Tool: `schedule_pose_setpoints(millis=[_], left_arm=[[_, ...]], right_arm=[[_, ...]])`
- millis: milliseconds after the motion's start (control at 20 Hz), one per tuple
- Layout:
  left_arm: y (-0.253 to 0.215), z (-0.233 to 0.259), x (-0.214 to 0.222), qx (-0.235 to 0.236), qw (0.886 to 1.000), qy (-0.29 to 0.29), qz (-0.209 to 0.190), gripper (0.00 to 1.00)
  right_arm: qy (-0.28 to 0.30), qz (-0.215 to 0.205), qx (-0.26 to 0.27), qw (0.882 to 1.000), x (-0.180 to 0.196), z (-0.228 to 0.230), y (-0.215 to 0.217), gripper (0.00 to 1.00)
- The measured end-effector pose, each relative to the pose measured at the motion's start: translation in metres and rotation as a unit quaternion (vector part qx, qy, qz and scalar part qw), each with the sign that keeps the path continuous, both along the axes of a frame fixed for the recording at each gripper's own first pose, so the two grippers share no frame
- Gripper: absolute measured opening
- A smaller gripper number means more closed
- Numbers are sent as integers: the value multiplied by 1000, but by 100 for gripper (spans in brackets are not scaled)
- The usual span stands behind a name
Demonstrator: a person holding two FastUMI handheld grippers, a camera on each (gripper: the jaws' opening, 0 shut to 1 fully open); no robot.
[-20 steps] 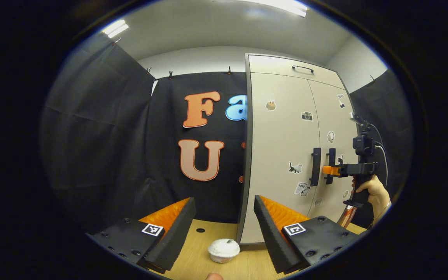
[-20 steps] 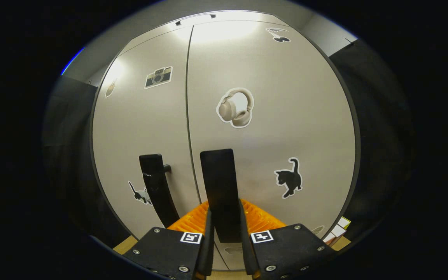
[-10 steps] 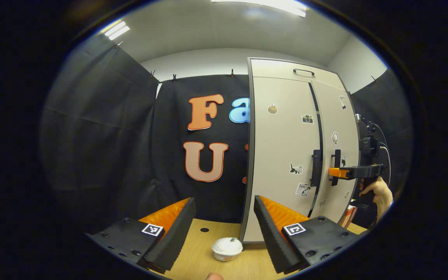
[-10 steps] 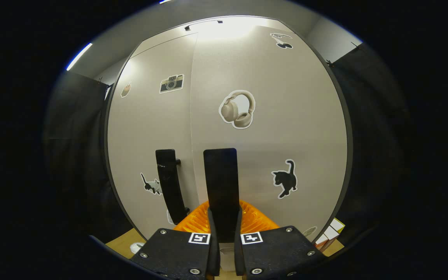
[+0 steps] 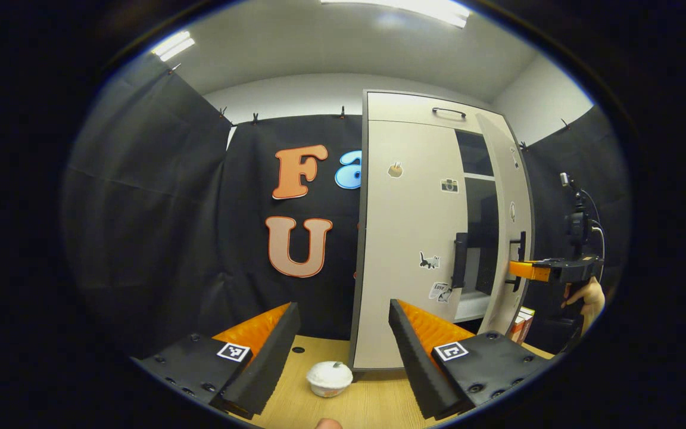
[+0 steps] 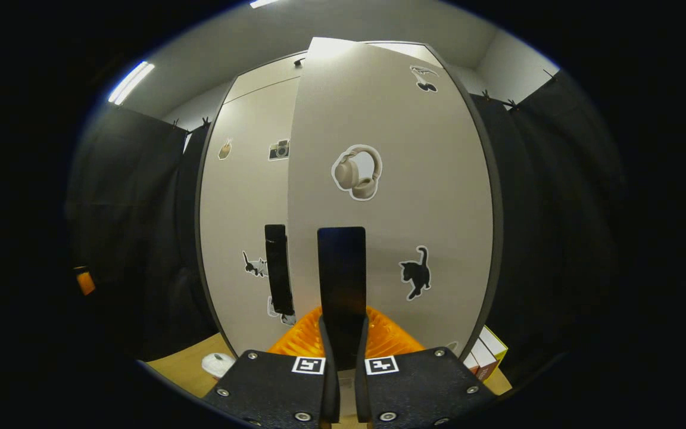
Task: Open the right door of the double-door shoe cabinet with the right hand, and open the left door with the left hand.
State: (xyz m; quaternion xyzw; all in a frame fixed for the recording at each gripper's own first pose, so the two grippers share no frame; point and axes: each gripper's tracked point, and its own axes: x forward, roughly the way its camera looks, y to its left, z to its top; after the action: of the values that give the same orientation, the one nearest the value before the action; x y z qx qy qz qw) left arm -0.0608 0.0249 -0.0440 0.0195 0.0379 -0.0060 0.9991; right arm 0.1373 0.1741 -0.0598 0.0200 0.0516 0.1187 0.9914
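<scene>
Jaws: right gripper clamped on right door handle, left gripper spread, idle | right door part-open | left door shut, pending

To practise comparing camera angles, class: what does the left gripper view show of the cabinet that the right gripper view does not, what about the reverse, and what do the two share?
Left gripper view: the dark gap with shelves behind the ajar right door, the right gripper seen side-on at that door, and the left gripper open, apart from the cabinet. Right gripper view: the right door handle clamped in the right gripper, and the headphone sticker. Both: the shut left door, the left door handle and the camera sticker.
</scene>
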Motion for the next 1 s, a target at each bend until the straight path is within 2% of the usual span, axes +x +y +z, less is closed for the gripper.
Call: schedule_pose_setpoints(millis=[200, 350, 1000], left_arm=[[-15, 0, 0, 0, 1000, 0, -6, 96], [-27, 2, -1, 1, 1000, 0, -12, 96], [-70, -1, -1, 6, 999, 1, -42, 96]], right_arm=[[-8, -1, 6, 1000, -10, 2, -11, 10], [-12, 4, 14, 1000, -17, 6, -16, 5], [-36, -54, 2, 998, -29, 12, -61, 4]])
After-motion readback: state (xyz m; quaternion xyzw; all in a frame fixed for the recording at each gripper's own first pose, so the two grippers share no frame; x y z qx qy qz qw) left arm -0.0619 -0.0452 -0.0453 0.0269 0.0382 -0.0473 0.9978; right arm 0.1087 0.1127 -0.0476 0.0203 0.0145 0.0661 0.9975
